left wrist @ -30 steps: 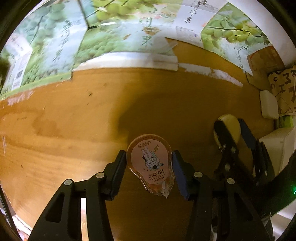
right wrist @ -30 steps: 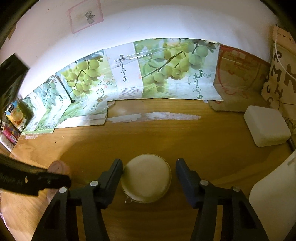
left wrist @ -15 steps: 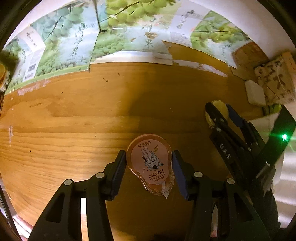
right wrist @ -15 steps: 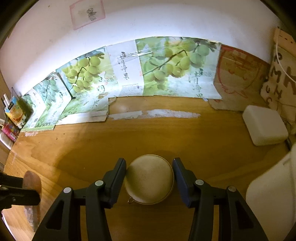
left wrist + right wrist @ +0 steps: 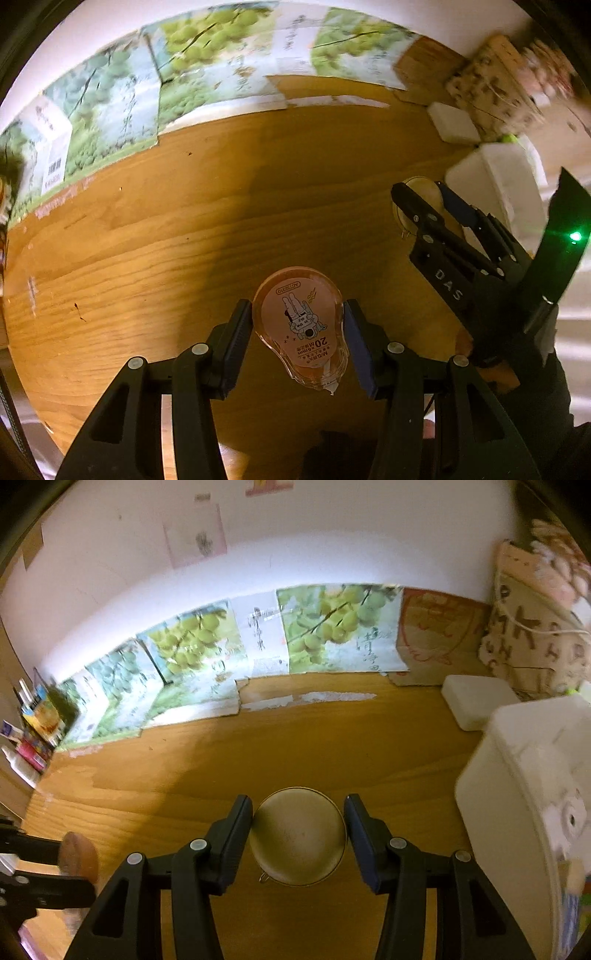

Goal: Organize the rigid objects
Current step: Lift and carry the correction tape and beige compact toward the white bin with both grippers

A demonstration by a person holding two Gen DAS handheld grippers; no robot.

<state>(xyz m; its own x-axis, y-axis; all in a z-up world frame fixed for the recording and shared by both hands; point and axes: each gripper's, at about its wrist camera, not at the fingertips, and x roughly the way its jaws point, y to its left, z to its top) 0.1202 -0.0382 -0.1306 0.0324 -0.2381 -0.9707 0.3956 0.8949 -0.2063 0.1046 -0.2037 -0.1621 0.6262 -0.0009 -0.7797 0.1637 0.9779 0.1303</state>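
Note:
My left gripper (image 5: 298, 325) is shut on an orange correction-tape dispenser (image 5: 301, 325) with a rabbit label, held clear above the wooden table (image 5: 166, 240). My right gripper (image 5: 298, 830) is shut on a round cream zip case (image 5: 298, 836), its pads pressing both sides, lifted off the table. The left wrist view shows the right gripper (image 5: 424, 195) at the right with the cream case (image 5: 419, 192) between its fingers. At the lower left of the right wrist view the left gripper's fingers (image 5: 40, 882) show with the dispenser (image 5: 77, 856) seen edge-on.
A white storage box (image 5: 524, 782) stands at the right, with a white foam block (image 5: 472, 698) behind it. Grape-printed cardboard (image 5: 221, 664) lines the back wall. A patterned bag (image 5: 532, 638) sits at the far right. Small items crowd the left edge (image 5: 33, 731).
Both grippers have risen from the table with their objects. The right jaws closed onto the cream case and lifted it. The left view has rolled and more of the right side shows.

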